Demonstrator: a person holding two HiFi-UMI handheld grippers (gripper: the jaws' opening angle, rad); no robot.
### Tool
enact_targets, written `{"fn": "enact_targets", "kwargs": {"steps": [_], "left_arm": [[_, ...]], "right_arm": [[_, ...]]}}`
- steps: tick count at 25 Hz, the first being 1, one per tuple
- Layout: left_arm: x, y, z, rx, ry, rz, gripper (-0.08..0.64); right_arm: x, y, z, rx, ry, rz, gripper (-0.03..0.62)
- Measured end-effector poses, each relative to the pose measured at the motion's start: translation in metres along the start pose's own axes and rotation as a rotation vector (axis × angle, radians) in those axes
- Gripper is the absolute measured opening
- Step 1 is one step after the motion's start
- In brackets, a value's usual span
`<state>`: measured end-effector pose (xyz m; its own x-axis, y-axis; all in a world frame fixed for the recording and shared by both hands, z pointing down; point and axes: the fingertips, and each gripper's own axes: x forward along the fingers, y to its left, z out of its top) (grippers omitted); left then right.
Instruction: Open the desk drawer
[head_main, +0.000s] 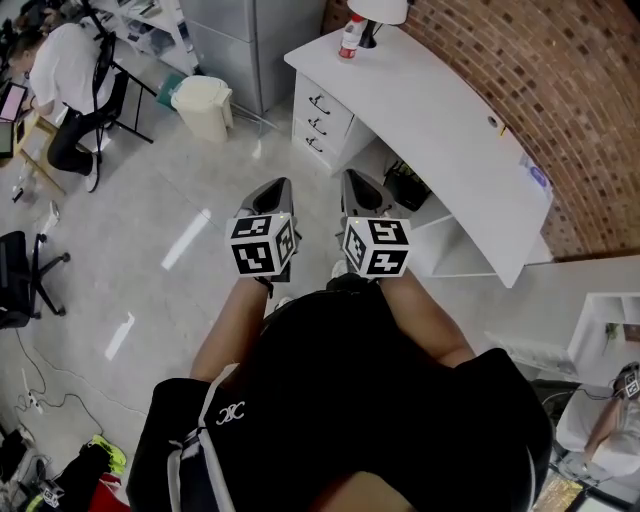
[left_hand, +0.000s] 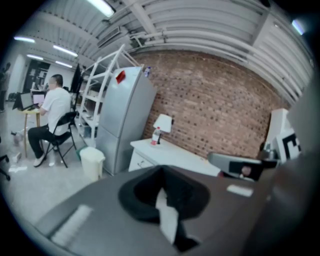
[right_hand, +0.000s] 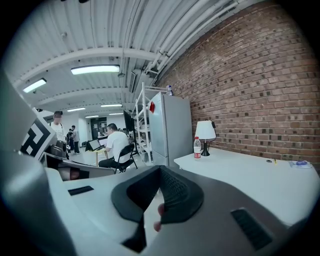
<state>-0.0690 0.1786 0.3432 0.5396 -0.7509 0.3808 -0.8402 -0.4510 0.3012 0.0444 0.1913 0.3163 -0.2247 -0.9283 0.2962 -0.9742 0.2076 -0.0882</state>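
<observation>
The white desk stands against the brick wall. Its stack of three drawers with dark handles faces the floor; all look closed. In the left gripper view the drawer fronts show just past the jaws. In the right gripper view only the desk top shows; the drawers are hidden. My left gripper and right gripper are held side by side over the floor, pointing at the drawers but well short of them. Both have their jaws together with nothing held: the left gripper and the right gripper.
A lamp and a bottle stand on the desk's far end. A cream bin and a grey fridge are left of the drawers. A person sits on a chair at far left. A black chair stands nearer.
</observation>
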Motion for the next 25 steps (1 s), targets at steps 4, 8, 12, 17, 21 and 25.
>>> {"fn": "enact_targets", "kwargs": {"steps": [4, 8, 12, 17, 21, 25], "left_arm": [[0.017, 0.009, 0.006, -0.001, 0.003, 0.009, -0.002], [0.046, 0.017, 0.015, 0.013, 0.010, 0.023, -0.002], [0.090, 0.023, 0.032, 0.032, 0.016, 0.052, -0.002], [0.143, 0.034, 0.066, 0.036, 0.012, 0.095, -0.002], [0.178, 0.035, 0.081, 0.026, 0.019, 0.122, -0.002], [0.205, 0.038, 0.082, 0.013, 0.047, 0.150, -0.002]], "right_arm": [[0.020, -0.008, 0.005, 0.010, -0.003, 0.005, -0.002], [0.050, -0.019, 0.009, 0.005, -0.013, 0.026, -0.002], [0.096, -0.047, 0.019, 0.008, -0.018, 0.054, -0.002], [0.151, -0.079, 0.044, 0.010, -0.018, 0.099, -0.002], [0.184, -0.102, 0.054, 0.017, -0.005, 0.131, -0.002], [0.211, -0.122, 0.055, 0.021, 0.022, 0.148, -0.002]]}}
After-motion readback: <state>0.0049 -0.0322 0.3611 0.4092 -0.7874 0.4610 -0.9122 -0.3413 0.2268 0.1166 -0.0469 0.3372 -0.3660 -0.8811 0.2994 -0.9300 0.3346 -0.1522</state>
